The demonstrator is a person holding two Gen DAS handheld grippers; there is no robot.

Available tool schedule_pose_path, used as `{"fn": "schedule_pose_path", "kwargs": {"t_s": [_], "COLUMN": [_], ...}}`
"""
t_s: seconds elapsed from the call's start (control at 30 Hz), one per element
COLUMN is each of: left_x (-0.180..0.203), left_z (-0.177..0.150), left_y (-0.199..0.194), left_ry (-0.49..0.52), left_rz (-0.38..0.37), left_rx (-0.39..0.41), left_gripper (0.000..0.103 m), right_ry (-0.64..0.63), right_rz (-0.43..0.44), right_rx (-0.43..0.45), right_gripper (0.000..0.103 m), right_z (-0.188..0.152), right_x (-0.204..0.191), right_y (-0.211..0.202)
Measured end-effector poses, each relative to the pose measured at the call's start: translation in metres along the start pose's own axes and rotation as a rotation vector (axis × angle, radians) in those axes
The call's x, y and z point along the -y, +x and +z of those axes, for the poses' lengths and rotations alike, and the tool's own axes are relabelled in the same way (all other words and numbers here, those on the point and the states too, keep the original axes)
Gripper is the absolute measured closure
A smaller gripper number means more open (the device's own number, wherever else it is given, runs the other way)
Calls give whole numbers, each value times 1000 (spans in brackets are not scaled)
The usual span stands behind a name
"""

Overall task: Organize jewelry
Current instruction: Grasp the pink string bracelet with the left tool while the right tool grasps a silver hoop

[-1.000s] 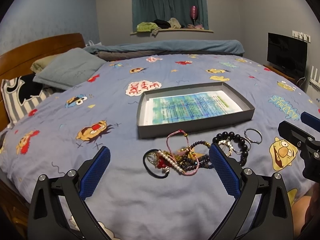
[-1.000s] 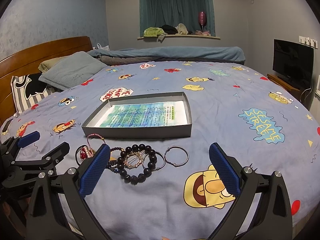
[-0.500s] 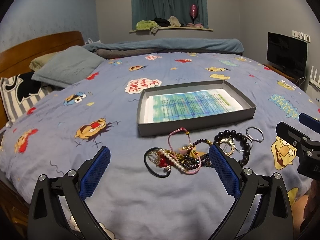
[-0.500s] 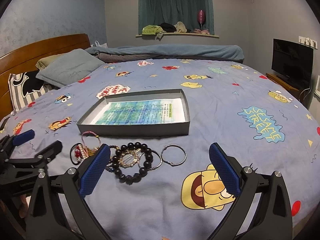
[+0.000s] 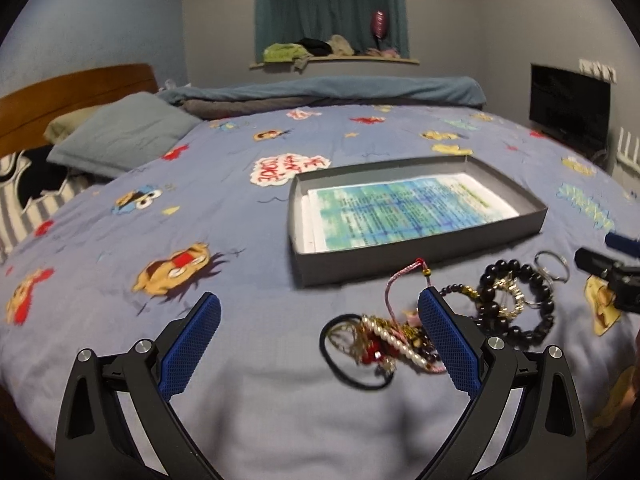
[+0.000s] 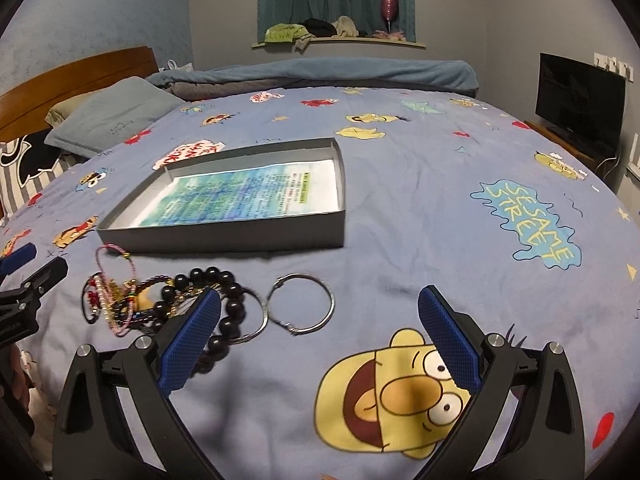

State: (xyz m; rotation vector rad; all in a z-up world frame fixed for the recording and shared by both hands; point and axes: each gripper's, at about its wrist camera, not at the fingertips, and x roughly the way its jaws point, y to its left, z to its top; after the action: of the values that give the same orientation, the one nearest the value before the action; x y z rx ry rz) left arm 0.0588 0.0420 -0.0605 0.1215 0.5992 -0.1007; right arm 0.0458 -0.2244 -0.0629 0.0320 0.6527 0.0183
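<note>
Tongs on both sides are standing wide apart and gripping nothing: the left tongs [image 5: 319, 338] are hovering low over the bed [image 5: 248, 292], and the right tongs [image 6: 320, 330] are hovering beside them. Jewelry is lying loose on the bedspread, none of it inside the box. A tangled heap [image 5: 384, 338] of pearl strand, pink cord, black hair tie and small beads is sitting just inside the right finger of the left tongs, partly hidden behind its blue pad. A black bead bracelet [image 6: 212, 304] is lying against the left finger of the right tongs, which is covering part of it. Two thin metal hoops are resting just beyond; the outer metal hoop [image 6: 301, 309] is lying between the fingers of the right tongs. A shallow grey box [image 6: 224, 236], lined with a blue-green printed sheet [image 6: 244, 196], is sitting just ahead of the jewelry, beyond both tongs.
</note>
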Motion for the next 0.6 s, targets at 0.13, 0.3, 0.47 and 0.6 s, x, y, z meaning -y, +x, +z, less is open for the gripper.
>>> {"fn": "schedule_pose_path", "kwargs": {"t_s": [0.13, 0.3, 0.47, 0.6], "left_x": [8, 11, 13, 14], "left_z": [3, 3, -2, -4], "left_y": [20, 27, 37, 36], "left_ry": [39, 32, 23, 26], "left_rz": [-42, -86, -114, -123], "left_rx": [-31, -13, -38, -28], "left_gripper": [5, 5, 8, 17], "right_ry": [5, 16, 30, 21], "right_rz": [-37, -31, 9, 21], "right_rx": [-31, -45, -55, -55], "right_gripper": [8, 25, 35, 44], "right_z": [-2, -3, -7, -10], "right_x": [4, 9, 12, 11], "right_y": [15, 24, 31, 33]}}
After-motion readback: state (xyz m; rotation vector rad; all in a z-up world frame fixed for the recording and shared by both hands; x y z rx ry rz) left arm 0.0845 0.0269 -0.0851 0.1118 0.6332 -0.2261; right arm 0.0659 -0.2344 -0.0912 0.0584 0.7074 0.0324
